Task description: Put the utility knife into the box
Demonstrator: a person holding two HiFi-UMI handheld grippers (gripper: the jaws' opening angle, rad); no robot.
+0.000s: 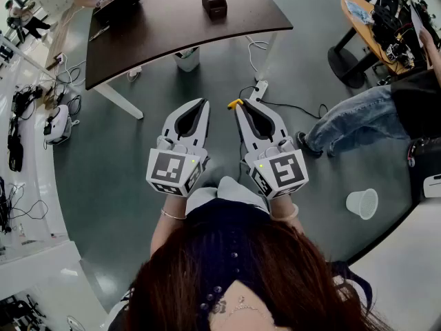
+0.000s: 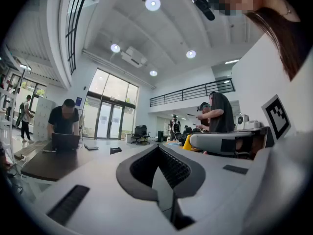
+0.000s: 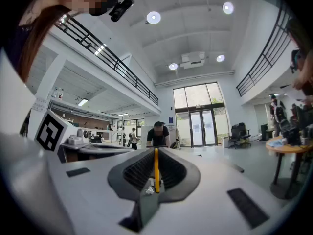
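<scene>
My two grippers are held side by side over the grey floor, short of the dark table (image 1: 172, 29). The right gripper (image 1: 238, 105) is shut on the utility knife (image 1: 236, 103), whose yellow end pokes out at the jaw tips. In the right gripper view the knife (image 3: 156, 166) stands as a thin yellow strip clamped between the pads. My left gripper (image 1: 202, 103) is shut with nothing in it, its jaws (image 2: 159, 149) pressed together. The box (image 1: 214, 1), dark with compartments, stands on the far part of the table, well ahead of both grippers; it also shows small (image 2: 115, 150) in the left gripper view.
A person works at a laptop (image 1: 117, 4) at the table's far left end. A white bin (image 1: 187, 59) stands under the table. To the right are a seated person's jeans leg (image 1: 355, 119), a white cup (image 1: 362, 203) on the floor, and a cluttered round table (image 1: 368, 29).
</scene>
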